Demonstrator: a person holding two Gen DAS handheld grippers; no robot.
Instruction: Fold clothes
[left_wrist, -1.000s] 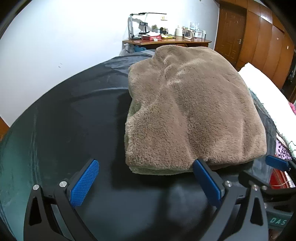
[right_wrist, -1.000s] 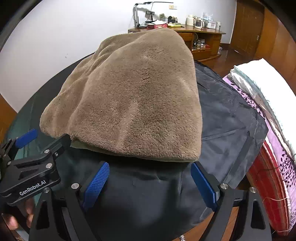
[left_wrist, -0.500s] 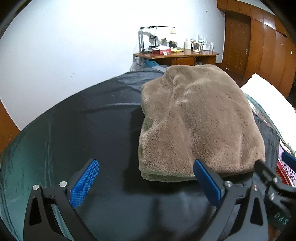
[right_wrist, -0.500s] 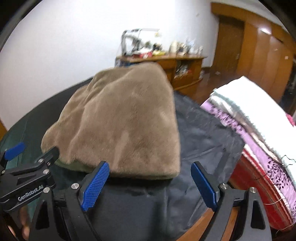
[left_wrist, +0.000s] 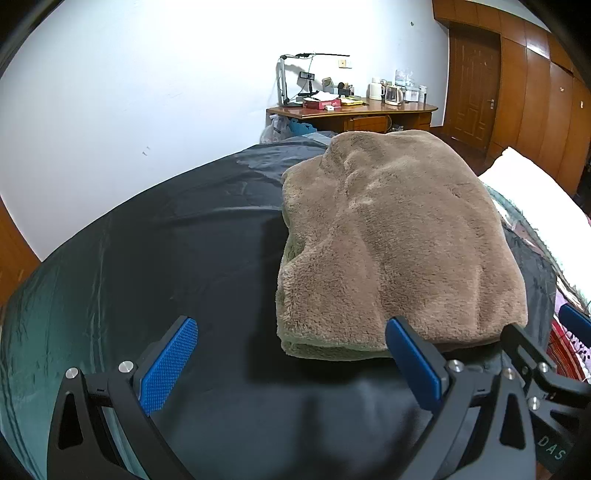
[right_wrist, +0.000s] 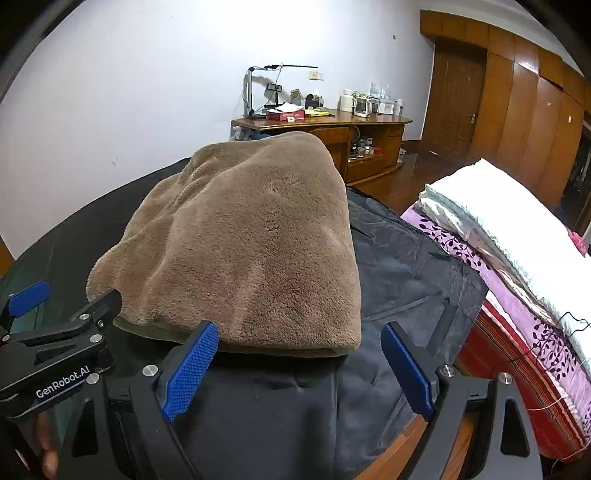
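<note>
Through my left wrist camera, my left gripper (left_wrist: 291, 363) hangs with jaws spread wide and empty above the dark sheet (left_wrist: 166, 258); the folded brown fleece garment (left_wrist: 391, 251) lies just ahead, untouched. Through my right wrist camera, my right gripper (right_wrist: 299, 367) also stands wide open and empty, its left pad just before the fleece's near edge.

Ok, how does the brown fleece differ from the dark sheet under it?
The brown fleece is plush and fuzzy; the dark sheet is thin and smooth with a slight sheen. The fleece is folded into a thick, compact bundle, while the sheet lies spread in one flat layer, reaching well past the fleece on every side. The fleece rests on top; the sheet lies underneath it. Neither gripper touches either one.
</note>
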